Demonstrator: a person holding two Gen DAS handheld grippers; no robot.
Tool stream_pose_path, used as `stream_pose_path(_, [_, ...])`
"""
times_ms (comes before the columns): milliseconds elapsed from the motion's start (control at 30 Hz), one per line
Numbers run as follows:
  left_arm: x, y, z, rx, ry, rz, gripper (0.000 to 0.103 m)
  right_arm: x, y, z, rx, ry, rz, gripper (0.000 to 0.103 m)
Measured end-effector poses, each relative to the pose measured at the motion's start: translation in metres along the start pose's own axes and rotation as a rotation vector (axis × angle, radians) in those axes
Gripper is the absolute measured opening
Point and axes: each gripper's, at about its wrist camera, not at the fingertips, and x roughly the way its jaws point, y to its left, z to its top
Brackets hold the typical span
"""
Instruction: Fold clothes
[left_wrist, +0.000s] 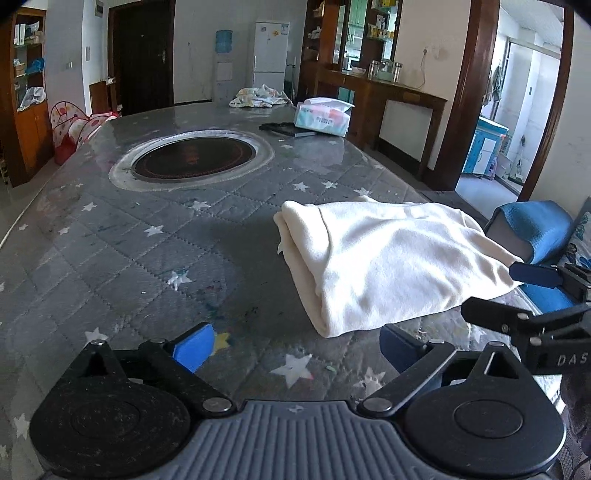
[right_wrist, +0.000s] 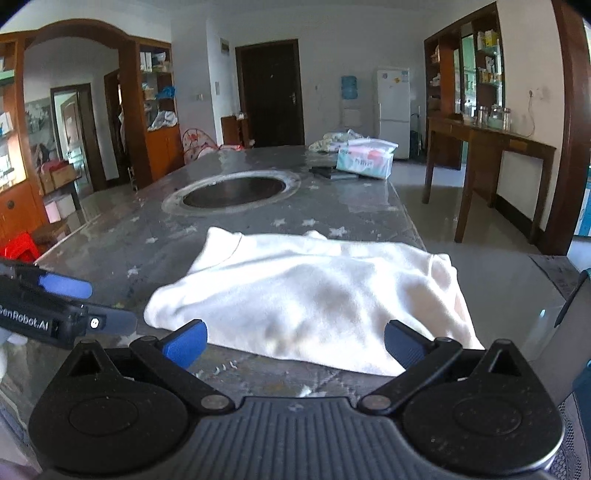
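Left gripper spread wide, right gripper likewise, both empty

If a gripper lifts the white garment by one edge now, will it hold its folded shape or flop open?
Probably flop: the garment lies in soft, sagging layers, with no stiffness visible. It looks light for its spread, so one pinch should lift it. On the glossy table it may slide when pushed. Both the left gripper and the right gripper are open.

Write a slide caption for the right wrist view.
Open right gripper poised before a folded white garment at the edge of the star-patterned table.
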Motion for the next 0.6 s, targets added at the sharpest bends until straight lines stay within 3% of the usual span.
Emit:
stream_pose_path(200, [-0.008,0.001,-0.004,0.009,-0.026,0.007,0.103,-0.008,0.005,0.003,0.031,-0.057,0.022,0.103])
stream_pose_path(600, [-0.020,0.003,-0.008,0.003,-0.057,0.007,0.103,-0.014,0.014,0.004,0.056,-0.043,0.016,0.103])
